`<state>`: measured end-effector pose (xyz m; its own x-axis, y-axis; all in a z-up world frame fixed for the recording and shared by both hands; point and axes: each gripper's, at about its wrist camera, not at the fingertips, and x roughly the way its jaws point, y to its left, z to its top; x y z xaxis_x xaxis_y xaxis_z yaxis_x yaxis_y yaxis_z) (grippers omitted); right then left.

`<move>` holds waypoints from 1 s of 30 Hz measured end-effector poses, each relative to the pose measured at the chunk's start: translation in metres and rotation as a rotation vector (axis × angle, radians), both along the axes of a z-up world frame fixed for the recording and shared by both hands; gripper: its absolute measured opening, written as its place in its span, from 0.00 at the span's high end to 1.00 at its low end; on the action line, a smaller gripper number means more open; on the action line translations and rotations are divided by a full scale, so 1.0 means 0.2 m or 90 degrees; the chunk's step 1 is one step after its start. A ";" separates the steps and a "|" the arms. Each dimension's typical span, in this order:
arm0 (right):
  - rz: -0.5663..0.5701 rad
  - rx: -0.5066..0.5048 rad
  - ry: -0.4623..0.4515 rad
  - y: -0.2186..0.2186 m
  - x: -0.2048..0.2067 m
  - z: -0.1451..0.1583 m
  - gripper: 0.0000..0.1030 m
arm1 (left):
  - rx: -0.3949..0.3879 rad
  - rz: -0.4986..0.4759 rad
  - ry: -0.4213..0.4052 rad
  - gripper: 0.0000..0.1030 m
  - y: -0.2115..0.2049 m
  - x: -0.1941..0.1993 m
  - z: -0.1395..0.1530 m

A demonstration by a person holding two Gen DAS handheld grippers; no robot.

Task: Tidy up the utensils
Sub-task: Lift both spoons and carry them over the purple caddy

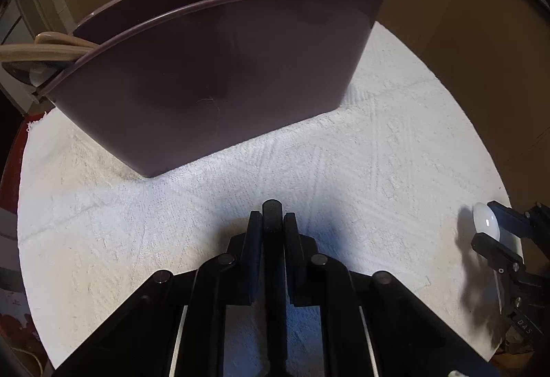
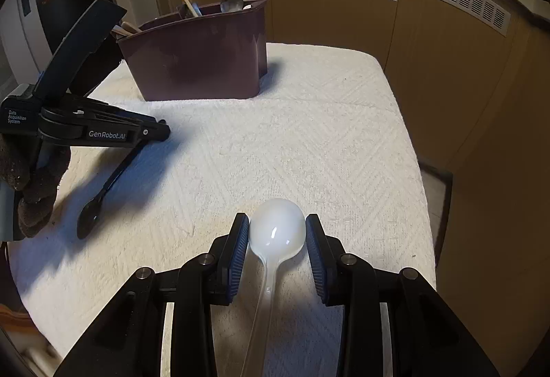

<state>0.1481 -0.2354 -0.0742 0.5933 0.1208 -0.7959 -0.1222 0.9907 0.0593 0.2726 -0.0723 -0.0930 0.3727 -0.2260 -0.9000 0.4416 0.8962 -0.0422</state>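
Right tongs (image 2: 277,232) astride white spoon (image 2: 277,225), fingers apart

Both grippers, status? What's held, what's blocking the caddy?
Left gripper shut on black spoon, bowl hanging low. Right gripper straddles white spoon bowl; contact unclear. Purple caddy ahead on white towel, partly filled. Path clear.

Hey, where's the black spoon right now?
The black spoon hangs from the shut left gripper over the white towel's left side, in front of the purple caddy.
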 end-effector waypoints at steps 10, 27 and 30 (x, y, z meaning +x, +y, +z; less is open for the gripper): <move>0.006 -0.003 -0.065 0.01 -0.07 0.16 0.66 | -0.125 0.047 -0.213 0.90 0.25 -0.41 0.42; 0.096 -0.033 -0.327 0.35 0.21 0.96 0.66 | -0.208 0.081 -0.452 0.90 0.33 -0.38 1.07; 0.100 -0.025 -0.394 0.37 0.31 1.14 0.66 | -0.211 0.087 -0.483 0.90 0.34 -0.31 1.19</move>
<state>0.2100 -0.1616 0.1537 0.9221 0.2215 -0.3173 -0.2661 0.9583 -0.1044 0.2099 -0.0041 0.1448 0.8932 -0.3437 -0.2898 0.3453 0.9373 -0.0476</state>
